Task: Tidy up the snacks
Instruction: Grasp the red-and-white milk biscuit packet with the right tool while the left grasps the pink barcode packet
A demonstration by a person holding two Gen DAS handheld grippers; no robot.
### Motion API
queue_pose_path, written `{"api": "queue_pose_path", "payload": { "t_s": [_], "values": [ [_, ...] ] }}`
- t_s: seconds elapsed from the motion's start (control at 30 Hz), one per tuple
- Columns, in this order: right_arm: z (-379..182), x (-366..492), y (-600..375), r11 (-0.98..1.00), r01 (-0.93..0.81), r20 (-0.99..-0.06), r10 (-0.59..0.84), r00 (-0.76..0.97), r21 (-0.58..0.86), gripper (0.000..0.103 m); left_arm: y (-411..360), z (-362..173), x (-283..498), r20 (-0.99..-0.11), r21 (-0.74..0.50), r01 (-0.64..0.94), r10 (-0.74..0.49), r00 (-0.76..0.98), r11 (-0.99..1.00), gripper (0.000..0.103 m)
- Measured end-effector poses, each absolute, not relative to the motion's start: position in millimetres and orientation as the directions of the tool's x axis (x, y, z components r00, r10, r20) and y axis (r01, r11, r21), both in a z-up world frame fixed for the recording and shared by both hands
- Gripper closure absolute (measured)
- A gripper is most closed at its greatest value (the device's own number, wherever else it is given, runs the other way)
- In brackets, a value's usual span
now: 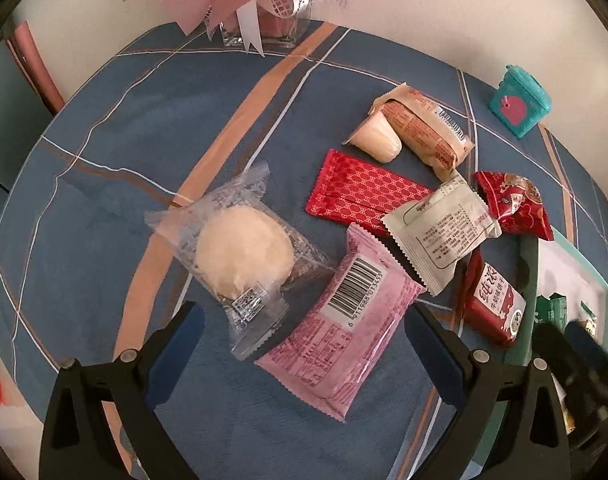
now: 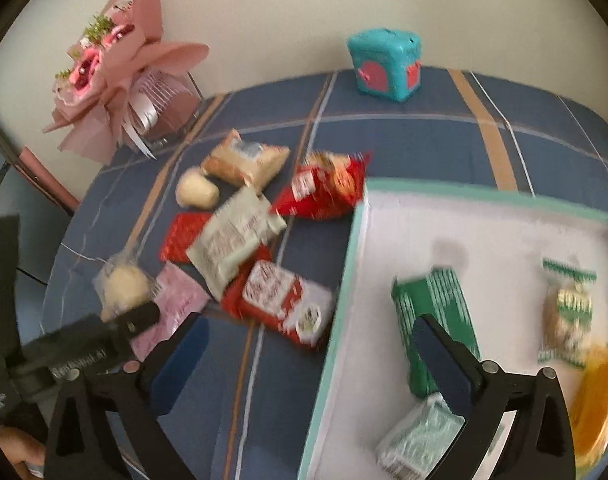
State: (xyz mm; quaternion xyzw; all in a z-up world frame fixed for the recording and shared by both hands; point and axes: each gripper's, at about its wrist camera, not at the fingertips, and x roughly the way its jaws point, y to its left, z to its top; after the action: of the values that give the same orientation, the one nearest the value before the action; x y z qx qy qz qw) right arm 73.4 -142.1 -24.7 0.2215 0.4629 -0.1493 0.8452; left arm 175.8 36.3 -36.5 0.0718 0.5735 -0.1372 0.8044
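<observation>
**Blue-plaid table, snacks half sorted**

Blue cloth with tan and white stripes covers the table [image 1: 104,208]. Above it the left gripper [image 1: 304,336] hangs with its jaws wide apart and nothing clamped; a pink packet [image 1: 344,320] with a barcode lies on the cloth between the fingers, and neither pad presses on it. At ten o'clock from that packet, overlapping its corner, lies a clear-wrapped round pastry [image 1: 240,256]. At twelve o'clock sits a red patterned packet [image 1: 360,192], partly under a white packet [image 1: 440,232] printed with small text. Farther off at one o'clock lie a small pale jelly cup [image 1: 378,140] and a tan packet [image 1: 424,132], touching each other. A dark red bag [image 1: 512,204] rests at two o'clock, and a red-and-white packet [image 1: 492,304] at three o'clock, beside the tray.

The right gripper [image 2: 304,360] also stands spread wide, empty, straddling the near left wall of the mint-edged tray [image 2: 344,264]. Inside the tray lie a green packet [image 2: 432,320], a pale green packet [image 2: 420,436] at its six o'clock, a green-and-white wrapped sweet [image 2: 568,312] and, at the picture's edge, something orange [image 2: 596,396], too blurred to name.

A teal box [image 2: 384,64] and a pink bouquet [image 2: 116,80] stand at the table's far edge.
</observation>
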Motion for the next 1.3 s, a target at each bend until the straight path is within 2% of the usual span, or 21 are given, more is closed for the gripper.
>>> {"api": "queue_pose_path", "payload": {
  "t_s": [0.2, 0.37, 0.53, 0.6, 0.67, 0.8, 0.9, 1.3],
  "values": [
    [-21.5, 93.6, -147.1, 0.881, 0.405, -0.836, -0.021, 0.549, 0.244, 0.000, 36.8, -41.4, 186.5, -0.949, -0.067, 0.272, -0.145, 0.280, 0.960, 0.003],
    [-22.5, 108.0, -136.0, 0.927, 0.351, -0.849, -0.080, 0.523, 0.129, 0.000, 38.9, -43.3, 195.2, -0.950, -0.070, 0.265, -0.146, 0.277, 0.962, 0.003],
    [-27.3, 114.5, -128.9, 0.955, 0.283, -0.854, -0.075, 0.515, 0.087, 0.001, 40.9, -46.1, 199.7, -0.953, -0.056, 0.264, -0.130, 0.272, 0.963, 0.003],
    [-30.7, 117.9, -125.4, 0.962, 0.261, -0.857, -0.069, 0.510, 0.078, 0.003, 43.9, -47.3, 202.2, -0.955, -0.058, 0.260, -0.129, 0.267, 0.964, 0.003],
    [-34.5, 122.3, -121.3, 0.970, 0.236, -0.863, -0.063, 0.501, 0.066, 0.010, 46.1, -50.7, 204.4, -0.958, -0.048, 0.252, -0.117, 0.262, 0.966, 0.003],
    [-43.0, 127.4, -118.4, 0.973, 0.222, -0.873, -0.058, 0.484, 0.058, 0.015, 54.7, -54.1, 209.6, -0.960, -0.078, 0.226, -0.134, 0.246, 0.971, 0.003],
    [-46.7, 129.7, -115.0, 0.978, 0.203, -0.878, -0.053, 0.475, 0.051, 0.024, 60.1, -52.8, 211.4, -0.958, -0.097, 0.213, -0.149, 0.244, 0.972, 0.003],
    [-59.6, 135.9, -111.3, 0.976, 0.207, -0.893, -0.038, 0.448, 0.063, 0.026, 59.4, -53.3, 211.2, -0.960, -0.134, 0.242, -0.186, 0.210, 0.961, 0.003]
  ]
}}
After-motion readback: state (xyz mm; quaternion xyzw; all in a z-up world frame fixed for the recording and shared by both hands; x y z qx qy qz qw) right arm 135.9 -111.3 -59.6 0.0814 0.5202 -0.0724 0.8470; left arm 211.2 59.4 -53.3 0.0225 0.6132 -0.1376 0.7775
